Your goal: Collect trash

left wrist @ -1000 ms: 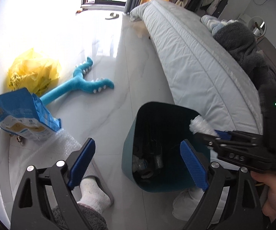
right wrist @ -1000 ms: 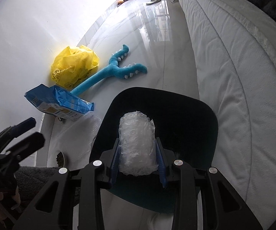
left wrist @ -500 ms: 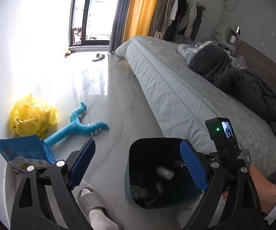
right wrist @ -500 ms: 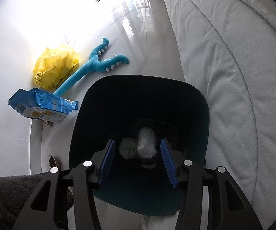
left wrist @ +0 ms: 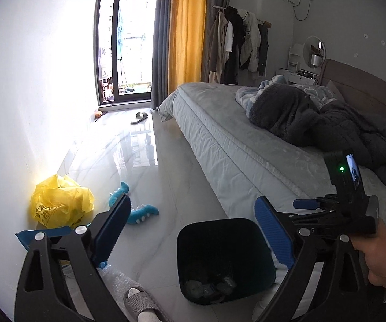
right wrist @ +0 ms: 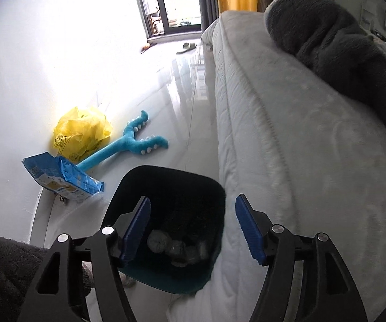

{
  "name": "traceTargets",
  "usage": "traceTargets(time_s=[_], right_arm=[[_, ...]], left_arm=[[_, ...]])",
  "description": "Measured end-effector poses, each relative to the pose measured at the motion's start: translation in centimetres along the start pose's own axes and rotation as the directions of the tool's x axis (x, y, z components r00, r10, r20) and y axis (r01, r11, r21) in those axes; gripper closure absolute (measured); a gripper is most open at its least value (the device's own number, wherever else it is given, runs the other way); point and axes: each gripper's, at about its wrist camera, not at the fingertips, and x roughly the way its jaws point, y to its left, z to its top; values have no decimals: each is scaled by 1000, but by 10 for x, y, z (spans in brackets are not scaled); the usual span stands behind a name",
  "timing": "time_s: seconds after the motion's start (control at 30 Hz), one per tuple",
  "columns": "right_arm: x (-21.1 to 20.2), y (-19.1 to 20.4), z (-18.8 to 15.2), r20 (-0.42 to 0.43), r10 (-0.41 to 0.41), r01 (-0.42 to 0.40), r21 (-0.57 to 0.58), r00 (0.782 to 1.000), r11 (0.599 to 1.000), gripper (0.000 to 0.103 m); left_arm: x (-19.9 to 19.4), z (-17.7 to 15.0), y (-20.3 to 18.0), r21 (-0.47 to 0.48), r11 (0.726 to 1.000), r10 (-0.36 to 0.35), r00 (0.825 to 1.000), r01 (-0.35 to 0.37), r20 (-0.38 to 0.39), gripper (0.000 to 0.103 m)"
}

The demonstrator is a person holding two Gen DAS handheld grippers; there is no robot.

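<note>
A dark teal trash bin stands on the floor beside the bed, with crumpled trash at its bottom. My right gripper is open and empty above the bin; it also shows in the left wrist view. My left gripper is open and empty, higher up, left of the bin. A yellow plastic bag and a blue snack package lie by the wall. Bubble wrap lies on the floor near my foot.
A blue plush toy lies on the floor between the bags and the bin. The bed with a dark blanket runs along the right. A slipper lies near the balcony door. My slippered foot is at the bottom.
My right gripper opened and dropped the bubble wrap roll into the bin, then rose. Both grippers lifted and tilted up, so more of the room shows.
</note>
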Motion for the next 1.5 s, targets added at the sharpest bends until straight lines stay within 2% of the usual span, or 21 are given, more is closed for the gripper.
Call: traceTargets(time_s=[0.17, 0.3, 0.43, 0.6, 0.7, 0.77, 0.93, 1.07, 1.2, 1.33, 1.5], right_arm=[[-59, -29, -3, 108, -32, 30, 14, 994, 999, 23], [-116, -57, -10, 204, -75, 66, 50, 976, 997, 13], [-174, -90, -33, 259, -134, 107, 117, 957, 987, 6], [-245, -133, -69, 322, -232, 178, 190, 918, 966, 3], [-279, -148, -88, 386, -268, 203, 201, 883, 958, 3], [-293, -155, -99, 406, -281, 216, 199, 869, 956, 3], [-290, -167, -119, 407, -294, 211, 236, 865, 949, 3], [-269, -166, -129, 365, -285, 223, 202, 887, 954, 3], [-266, -160, -131, 373, -223, 179, 148, 901, 973, 3], [-273, -151, -134, 415, -195, 160, 119, 888, 980, 3], [-276, -151, -137, 434, -176, 136, 122, 884, 983, 3]], left_arm=[[-7, 3, -30, -8, 1000, -11, 1000, 11, -15, 5], [-20, 3, -58, 12, 1000, -29, 1000, 29, -2, 4], [-39, 7, -85, 30, 999, -33, 999, 33, 6, 3], [-67, 8, -115, 76, 997, -30, 999, 28, 34, 3], [-68, 9, -129, 90, 996, -18, 999, 15, 31, 3], [-65, 8, -136, 102, 995, -11, 1000, 8, 29, 3], [-59, 0, -148, 110, 993, -35, 999, 31, 34, 3], [-55, -11, -159, 126, 990, -69, 997, 63, 46, 3], [-57, -22, -163, 121, 991, -65, 996, 57, 67, 3], [-53, -33, -160, 126, 991, -48, 997, 41, 57, 3], [-57, -39, -159, 151, 988, -43, 997, 33, 60, 3]])
